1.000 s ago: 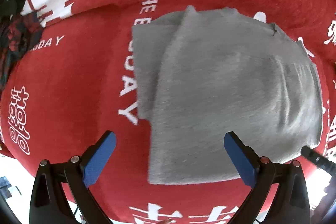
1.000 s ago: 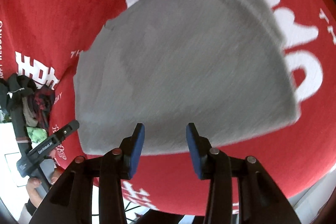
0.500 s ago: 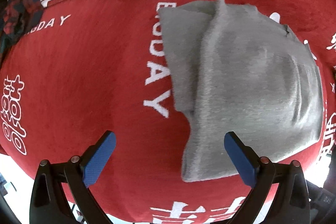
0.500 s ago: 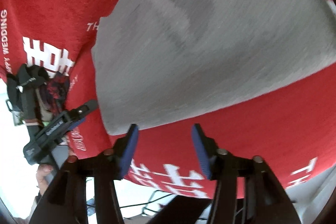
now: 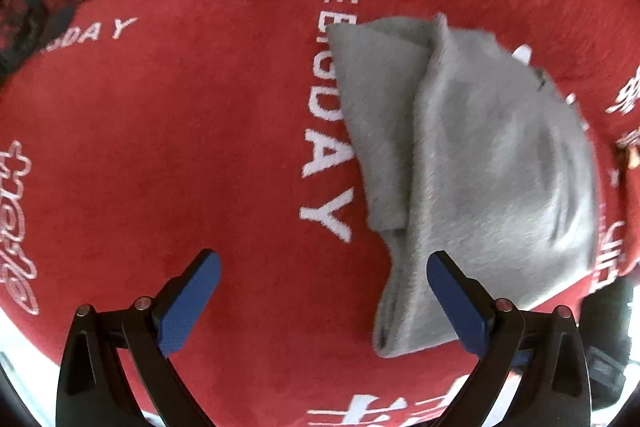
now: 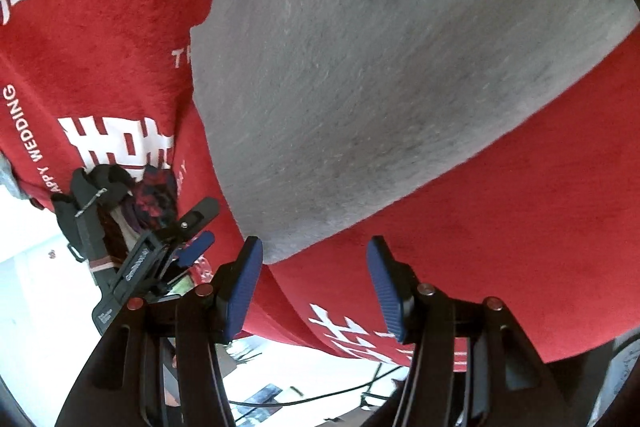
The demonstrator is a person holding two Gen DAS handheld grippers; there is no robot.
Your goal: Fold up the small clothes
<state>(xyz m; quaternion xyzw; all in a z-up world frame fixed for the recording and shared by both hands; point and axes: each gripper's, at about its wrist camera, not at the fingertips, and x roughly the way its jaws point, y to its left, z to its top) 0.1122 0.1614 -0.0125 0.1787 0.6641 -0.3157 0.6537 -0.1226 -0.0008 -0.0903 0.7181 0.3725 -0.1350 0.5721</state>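
- The soft grey cloth garment [image 5: 480, 163] lies on the red fuzzy blanket with white letters [image 5: 180, 147]. In the left wrist view it fills the right half of the frame. In the right wrist view it fills the upper right.
- The garment already looks folded. One grey layer lies over another, and a narrow strip of the lower layer peeks out on its left side. So at least one fold is done.
- The left gripper [image 5: 324, 303] stands wide apart with nothing between its blue pads. Its right pad is just in front of the garment's lower corner.
- The right gripper [image 6: 316, 285] is also let go. Its jaws have just been opening, and only red blanket shows between them. The garment's near corner sits just above its left pad.
- The picture is a bit blurry, so I cannot tell which kind of garment it is, or whether more folds are needed.
- A dark pile of other clothes [image 6: 132, 195] waits at the left edge of the right wrist view. Those may be left to fold.
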